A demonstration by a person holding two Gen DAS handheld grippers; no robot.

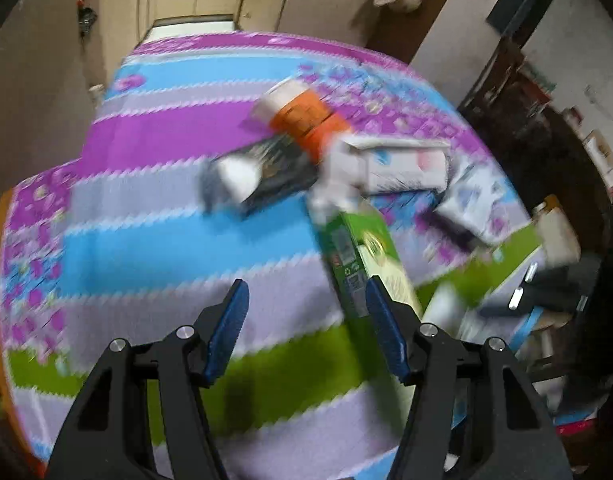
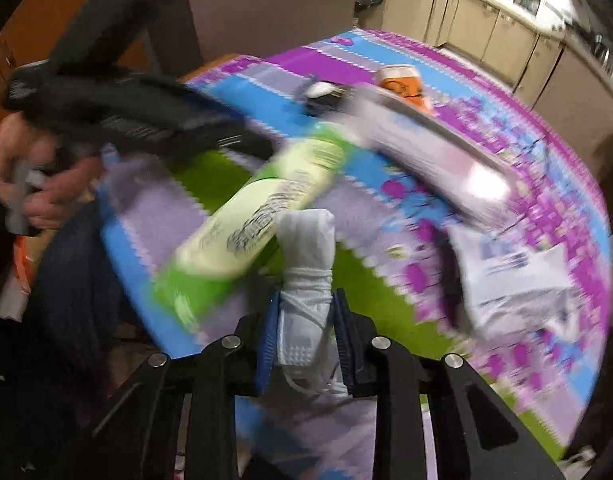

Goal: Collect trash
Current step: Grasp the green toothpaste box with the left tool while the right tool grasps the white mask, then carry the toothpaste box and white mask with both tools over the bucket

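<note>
Both views blurred. Right gripper (image 2: 304,336) clamped on a crumpled white wad (image 2: 306,280), paper or cloth, cannot tell which; its long axis runs along the fingers, far end sticking out past the tips over the near edge of the table (image 2: 562,184), which has a striped cloth on it. Left gripper (image 1: 306,328) about half open, nothing between the pads; right pad just beside a green carton (image 1: 366,264). The carton lies long axis from near edge toward table middle. Past its far end a white box (image 1: 402,168), a dark box (image 1: 258,180) and an orange cup (image 1: 302,112), tipped over, bunched near the middle
</note>
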